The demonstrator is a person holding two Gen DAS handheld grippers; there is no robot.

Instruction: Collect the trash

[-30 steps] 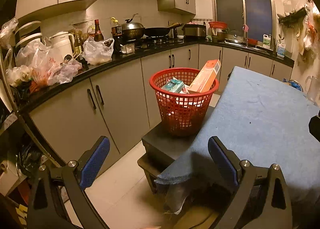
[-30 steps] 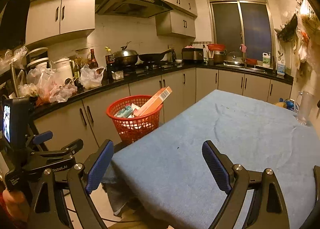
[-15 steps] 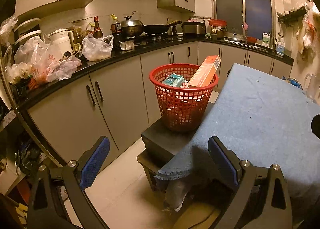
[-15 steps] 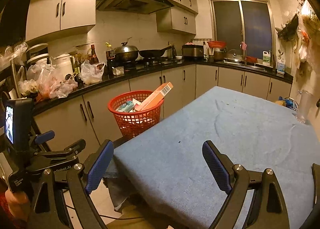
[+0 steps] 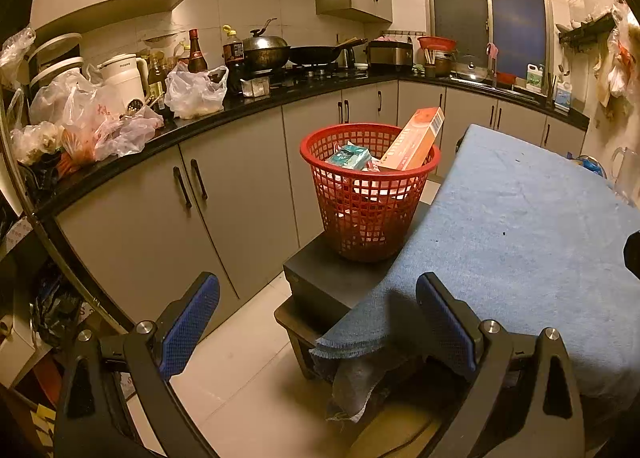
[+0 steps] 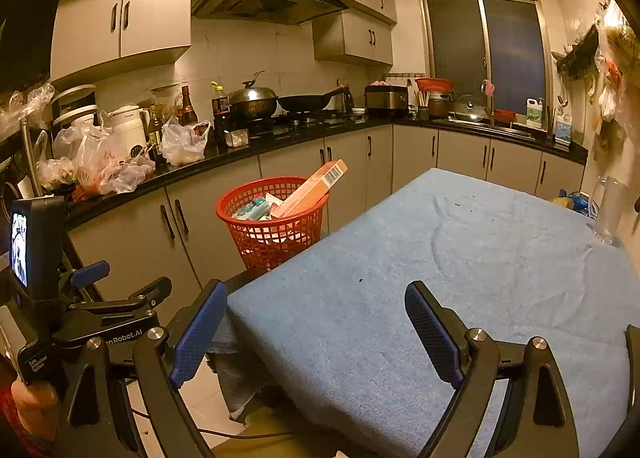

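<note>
A red mesh basket (image 5: 370, 194) stands on a low black box (image 5: 332, 282) beside the table's near left corner. It holds an orange carton (image 5: 416, 140), a teal packet (image 5: 348, 156) and pale wrappers. It also shows in the right wrist view (image 6: 276, 218) with the carton (image 6: 314, 186) leaning out. My left gripper (image 5: 318, 322) is open and empty, low, short of the basket. My right gripper (image 6: 316, 332) is open and empty above the table's near end. The left gripper body (image 6: 80, 310) shows at the right view's left edge.
A blue cloth covers the table (image 6: 460, 258); a clear jug (image 6: 606, 210) stands at its far right. Grey cabinets (image 5: 224, 202) and a black counter with plastic bags (image 5: 192, 92), bottles, a wok and a kettle run along the left and back.
Both views have shifted slightly; the basket sits a little lower and nearer in the left view. Both grippers stay open and empty.
</note>
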